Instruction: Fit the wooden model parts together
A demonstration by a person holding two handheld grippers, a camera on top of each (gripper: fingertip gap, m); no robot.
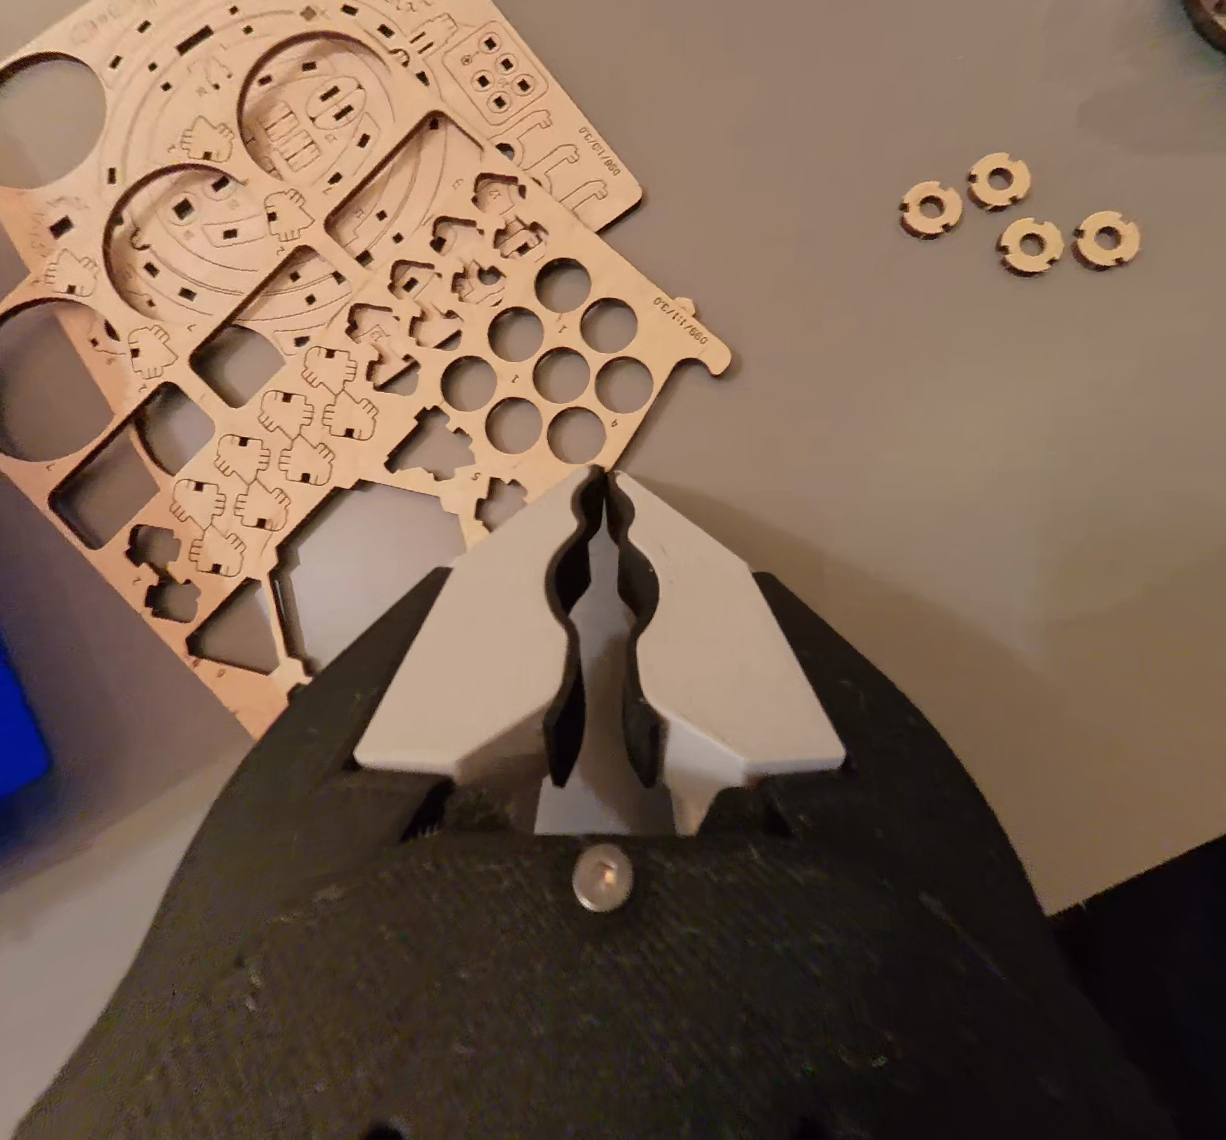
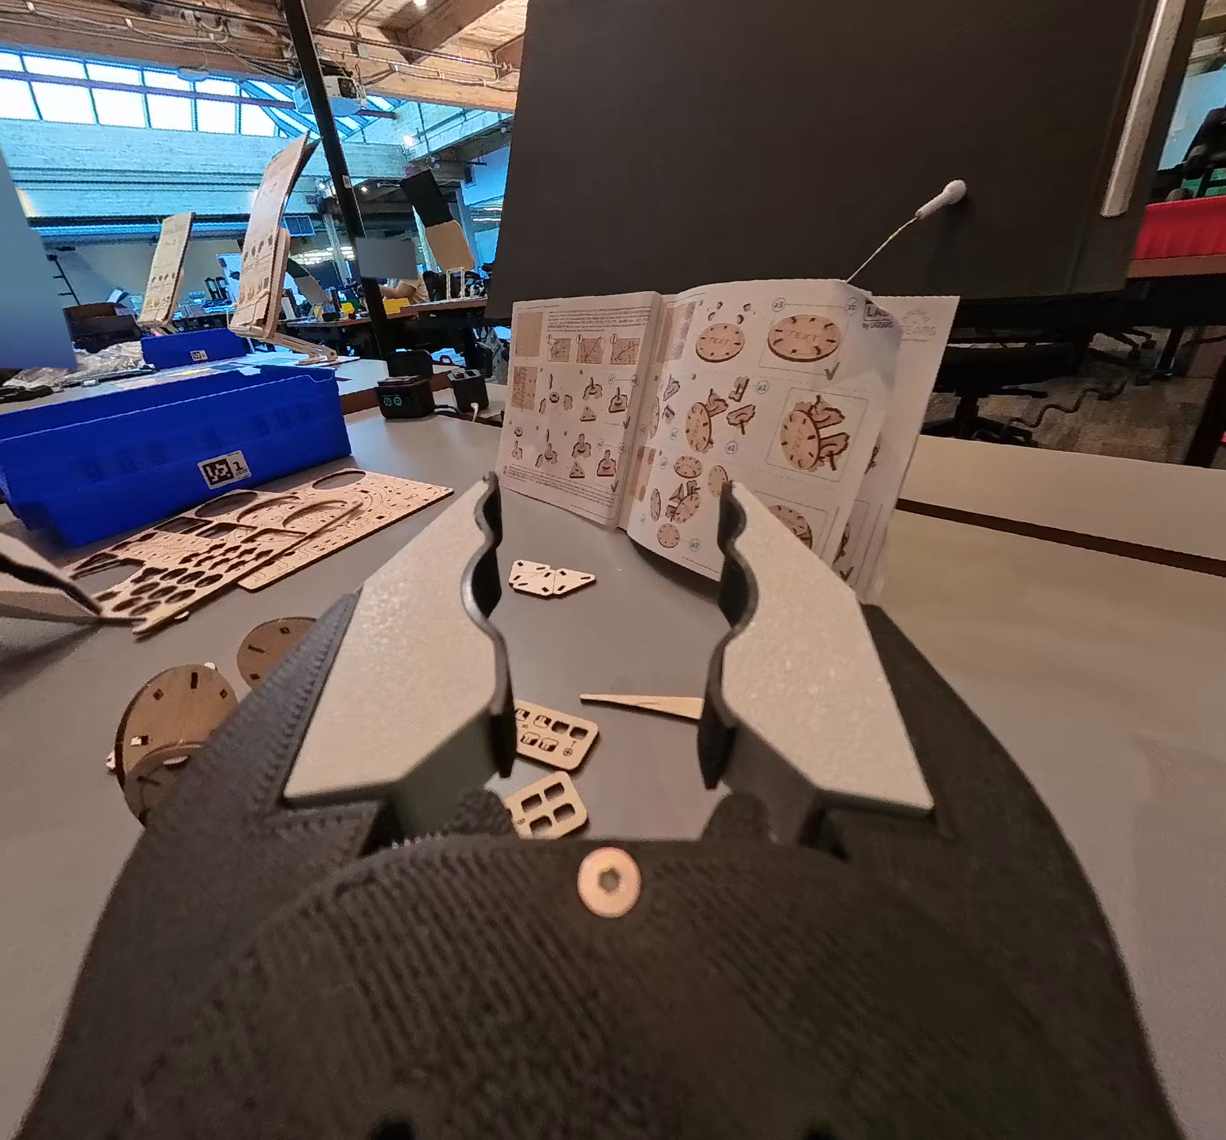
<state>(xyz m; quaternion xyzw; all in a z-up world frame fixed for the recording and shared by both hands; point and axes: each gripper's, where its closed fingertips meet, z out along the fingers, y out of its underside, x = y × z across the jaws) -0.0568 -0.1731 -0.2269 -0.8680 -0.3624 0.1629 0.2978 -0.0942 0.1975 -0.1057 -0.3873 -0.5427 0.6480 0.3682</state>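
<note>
The left gripper (image 1: 605,476) has its tips together at the edge of the wood sheet (image 1: 424,418) (grip unclear). Four little wood rings (image 1: 1021,225) lie nearby. The right gripper (image 2: 607,504) is wide apart over small wood bits (image 2: 550,579), w/ a booklet (image 2: 703,411) behind.

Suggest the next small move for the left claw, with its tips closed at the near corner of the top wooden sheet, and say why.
Probably open the left claw slightly. Its tips meet at the corner edge of the upper punched sheet, and it is unclear whether they pinch the wood or only touch it. The right claw stands open, holding nothing, above small loose wooden pieces.
</note>
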